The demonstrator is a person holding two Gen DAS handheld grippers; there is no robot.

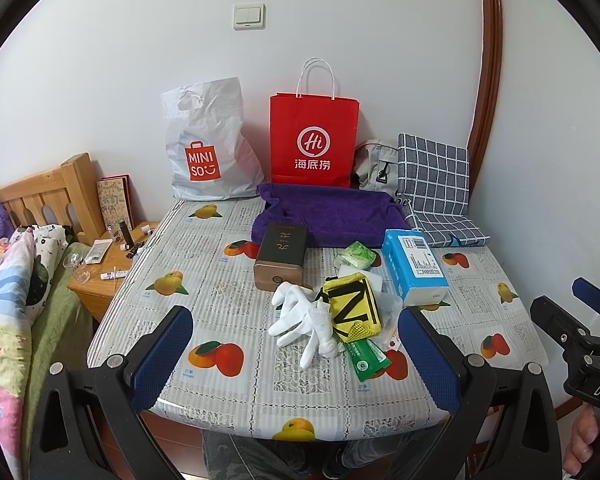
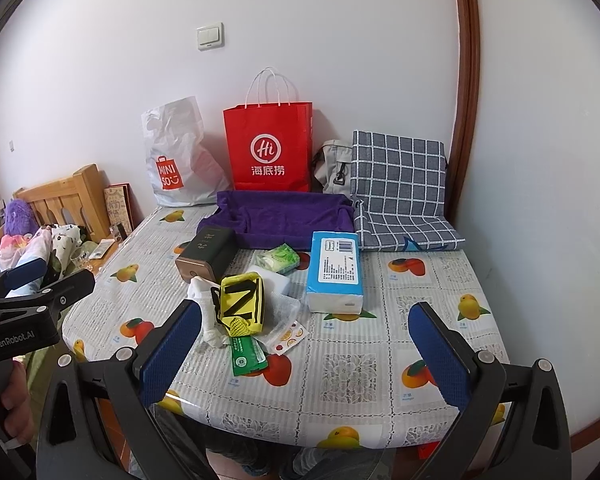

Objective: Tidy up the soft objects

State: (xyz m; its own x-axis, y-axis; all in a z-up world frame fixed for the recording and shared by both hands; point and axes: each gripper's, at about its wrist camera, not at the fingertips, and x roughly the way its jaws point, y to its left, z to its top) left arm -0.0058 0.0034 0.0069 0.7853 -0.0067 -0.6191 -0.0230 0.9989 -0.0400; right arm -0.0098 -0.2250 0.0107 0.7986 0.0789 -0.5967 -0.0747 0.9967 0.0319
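A: Are the claws busy?

B: No. The left claw (image 1: 296, 344) and right claw (image 2: 306, 344) are wide apart, holding nothing.

A: What's closest?

B: White gloves (image 1: 300, 320) and a yellow pouch (image 1: 354, 308), just ahead of the left claw. Past them sits the purple towel (image 1: 332, 212).

A: So?

B: I think nothing's started. Reach forward, pinch the gloves gently.

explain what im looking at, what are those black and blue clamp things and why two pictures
Those are two hand-held grippers, one per hand, each carrying a camera that looks out between its blue pads. One picture is from the left gripper, one from the right gripper. Both are open and hold nothing. On the fruit-print tablecloth lie white gloves, a yellow pouch, a blue tissue pack, a dark box and a purple towel.
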